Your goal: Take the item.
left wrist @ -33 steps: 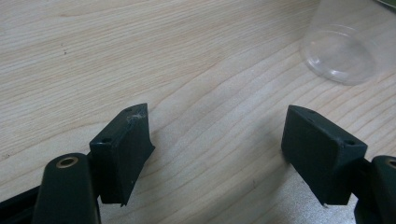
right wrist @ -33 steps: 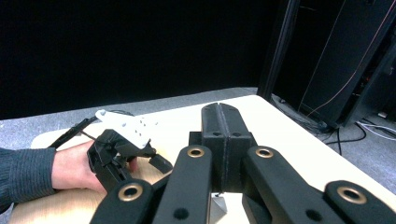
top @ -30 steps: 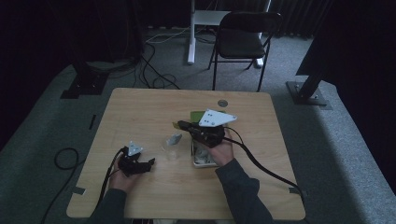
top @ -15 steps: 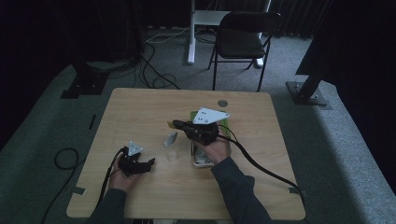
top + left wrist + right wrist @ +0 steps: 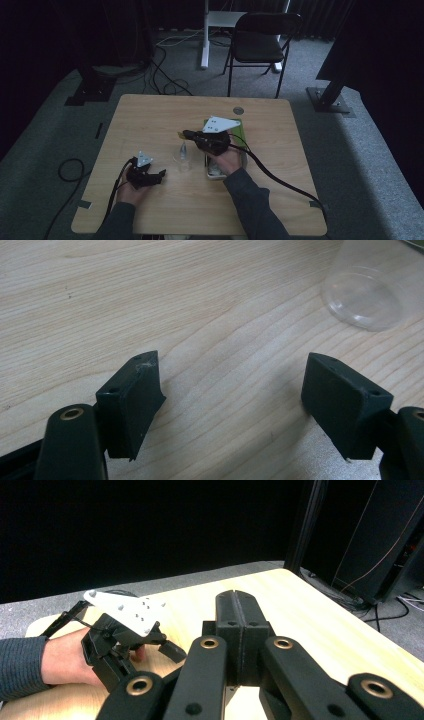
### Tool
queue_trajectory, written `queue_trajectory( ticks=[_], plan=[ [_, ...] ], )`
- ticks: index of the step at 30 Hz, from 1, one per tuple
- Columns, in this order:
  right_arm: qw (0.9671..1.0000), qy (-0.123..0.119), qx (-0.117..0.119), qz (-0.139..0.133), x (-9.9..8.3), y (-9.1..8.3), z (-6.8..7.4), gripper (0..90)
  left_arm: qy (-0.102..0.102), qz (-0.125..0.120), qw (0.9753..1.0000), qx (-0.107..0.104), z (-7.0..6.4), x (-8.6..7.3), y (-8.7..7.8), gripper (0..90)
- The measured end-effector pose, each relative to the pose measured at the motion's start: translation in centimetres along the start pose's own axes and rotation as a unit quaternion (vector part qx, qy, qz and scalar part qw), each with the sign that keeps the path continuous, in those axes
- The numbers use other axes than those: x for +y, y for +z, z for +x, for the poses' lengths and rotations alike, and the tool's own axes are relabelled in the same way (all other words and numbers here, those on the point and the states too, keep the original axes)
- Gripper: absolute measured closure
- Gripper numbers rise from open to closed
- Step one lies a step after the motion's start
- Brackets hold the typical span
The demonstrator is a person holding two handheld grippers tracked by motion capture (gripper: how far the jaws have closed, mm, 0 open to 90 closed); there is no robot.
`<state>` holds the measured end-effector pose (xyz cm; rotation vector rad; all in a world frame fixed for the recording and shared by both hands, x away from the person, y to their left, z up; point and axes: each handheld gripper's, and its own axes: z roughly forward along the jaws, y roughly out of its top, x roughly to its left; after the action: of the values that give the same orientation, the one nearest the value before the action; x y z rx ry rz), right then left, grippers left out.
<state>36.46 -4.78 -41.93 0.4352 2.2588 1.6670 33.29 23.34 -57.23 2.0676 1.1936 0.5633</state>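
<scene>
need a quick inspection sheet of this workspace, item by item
surface: wooden table, bare at the far left.
job's things: clear plastic cup upright mid-table; tray under the right hand, contents too dark to tell.
clutter: small round disc near the far edge.
grippers: left hand-held gripper open, low over the table; right hand-held gripper shut, raised beside the cup.
cables: one trails from each gripper; more on the floor.
surroundings: chair, dark floor stands.

Our left hand-held gripper [image 5: 159,174] and right hand-held gripper [image 5: 186,134] are black, each topped by a grey three-cornered plate with small holes. Brass-ringed pivots dot the linkages, black cables trail away, and our sleeves are dark grey.
</scene>
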Motion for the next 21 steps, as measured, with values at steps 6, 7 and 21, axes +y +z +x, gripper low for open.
queue_trajectory(
  ticks=[6, 7, 21],
  plan=[
    [1.0, 0.0, -0.003, 0.003, -0.2, 0.3, 0.0, 90.0, 0.0, 0.0, 1.0, 0.0, 0.0, 0.0, 0.0, 25.0],
    [1.0, 0.0, -0.003, 0.003, -0.2, 0.3, 0.0, 90.0, 0.0, 0.0, 1.0, 0.0, 0.0, 0.0, 0.0, 25.0],
    [0.9999, 0.002, -0.004, 0.014, -0.8, 1.1, -0.3, 88.1, 0.0, 0.0, 1.0, 0.0, 0.0, 0.0, 0.0, 25.0]
  ],
)
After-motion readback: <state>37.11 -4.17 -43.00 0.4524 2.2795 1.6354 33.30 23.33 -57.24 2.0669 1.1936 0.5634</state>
